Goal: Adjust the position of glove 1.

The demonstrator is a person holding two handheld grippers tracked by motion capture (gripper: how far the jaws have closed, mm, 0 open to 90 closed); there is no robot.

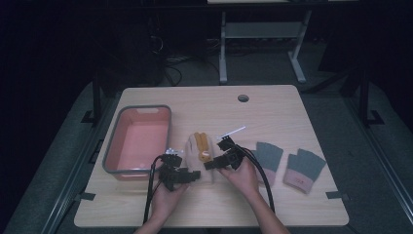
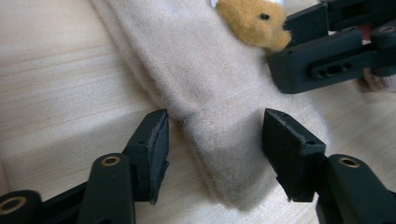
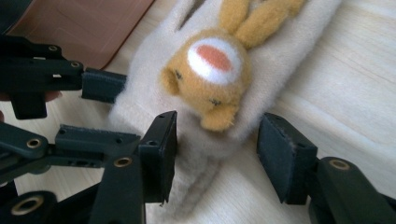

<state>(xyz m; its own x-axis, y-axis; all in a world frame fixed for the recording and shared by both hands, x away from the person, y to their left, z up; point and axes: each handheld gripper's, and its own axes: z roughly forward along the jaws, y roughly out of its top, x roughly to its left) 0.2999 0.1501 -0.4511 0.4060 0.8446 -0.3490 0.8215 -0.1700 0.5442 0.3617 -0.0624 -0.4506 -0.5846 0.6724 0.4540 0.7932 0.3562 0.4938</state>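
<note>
Cream sock (image 1: 200,157) with a yellow plush rabbit (image 3: 215,77) sewn on lies flat mid-table, just right of the pink tub (image 1: 115,155). Two grey-and-pink socks (image 1: 269,157) lie farther right, untouched.

Left gripper (image 2: 212,154): jaws about half open, straddling the near end of the sock, pads not yet pressing the cloth. Right gripper (image 3: 217,156): somewhat wider, jaws either side of the sock just below the rabbit's head, also not gripping.

Judgement: both are set to pinch the sock's near end. To do it well, lower both until the pads bracket the full thickness of the knit, close together, and catch cloth rather than the plush, which would slip or tear loose. Lift evenly so it does not sag.

No brand, label or writing readable anywhere.
</note>
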